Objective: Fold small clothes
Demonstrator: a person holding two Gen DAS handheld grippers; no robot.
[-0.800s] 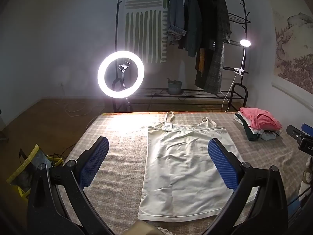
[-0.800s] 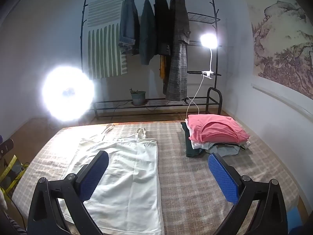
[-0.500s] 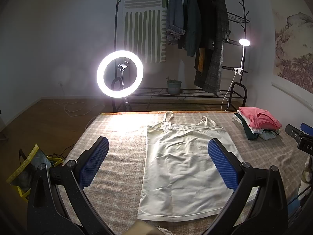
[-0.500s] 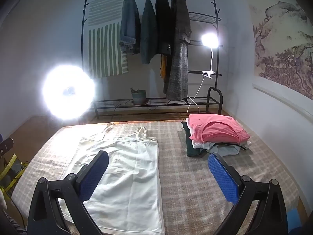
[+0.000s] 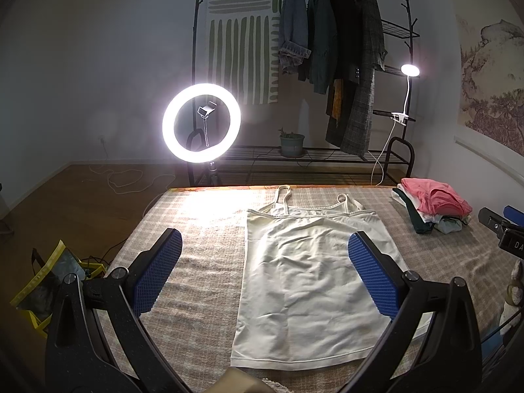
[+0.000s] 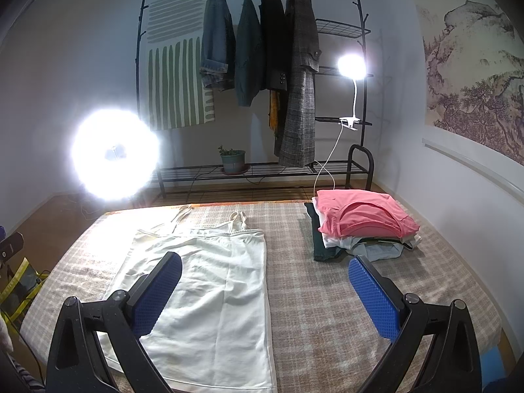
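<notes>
A white camisole top (image 5: 311, 271) lies flat on the checked tablecloth (image 5: 203, 255), straps toward the far edge; it also shows in the right wrist view (image 6: 209, 281). My left gripper (image 5: 263, 245) is open and empty, held above the near hem of the top. My right gripper (image 6: 265, 262) is open and empty, above the top's right edge. A stack of folded clothes with a pink one on top (image 6: 363, 219) sits at the far right of the table; it also shows in the left wrist view (image 5: 432, 204).
A bright ring light (image 5: 201, 122) stands behind the table's far left edge. A clothes rack with hanging coats (image 6: 262, 49) and a clip lamp (image 6: 352, 65) stand against the wall. A yellow-trimmed bag (image 5: 49, 281) sits on the floor at left.
Both grippers have shifted very slightly; the top and the stack have not moved. Both stay open.
</notes>
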